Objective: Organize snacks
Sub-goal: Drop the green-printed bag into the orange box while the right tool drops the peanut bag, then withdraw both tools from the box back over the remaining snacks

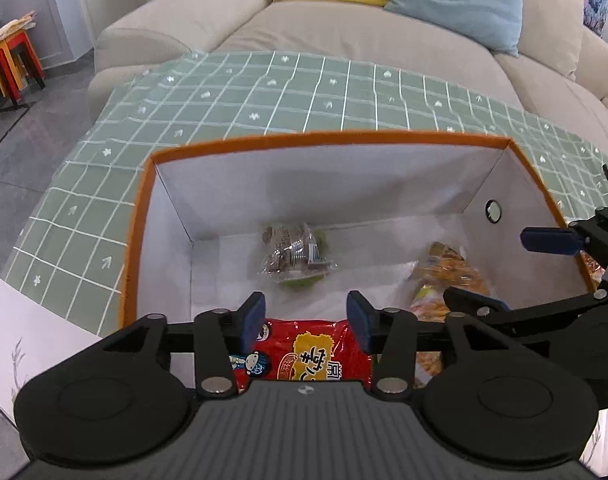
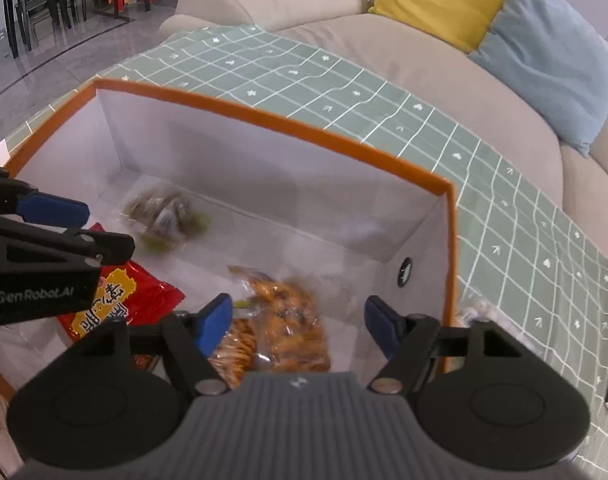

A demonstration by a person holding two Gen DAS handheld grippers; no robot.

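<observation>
Snacks are already piling up in the storage box (image 1: 138, 240), an orange-rimmed carton with smooth white inner walls that sits on a desk (image 1: 224, 96) under a green grid-patterned cloth. Three packets lie on the box floor: a clear crinkly bag of brown pieces (image 1: 294, 254) near the far wall, a glossy red packet (image 1: 312, 350) with yellow lettering at the near side, and a transparent bag of orange crisps (image 2: 292, 320) toward the right wall. So a good part of the sorting looks done.

Left gripper (image 1: 306, 318) hangs above the red packet, jaws set wide, nothing between the blue pads. Right gripper (image 2: 300, 324) hovers over the orange crisps, jaws likewise spread wide and empty. Both sit inside the rim of the box.

What's left? Hard to say: only a sliver of something pale shows beyond the right edge of the box in the right wrist view, too small to identify. Soft film packaging all round, so anything more would crumple on a pinch. Beige sofa (image 2: 384, 52) with cushions sits behind.
</observation>
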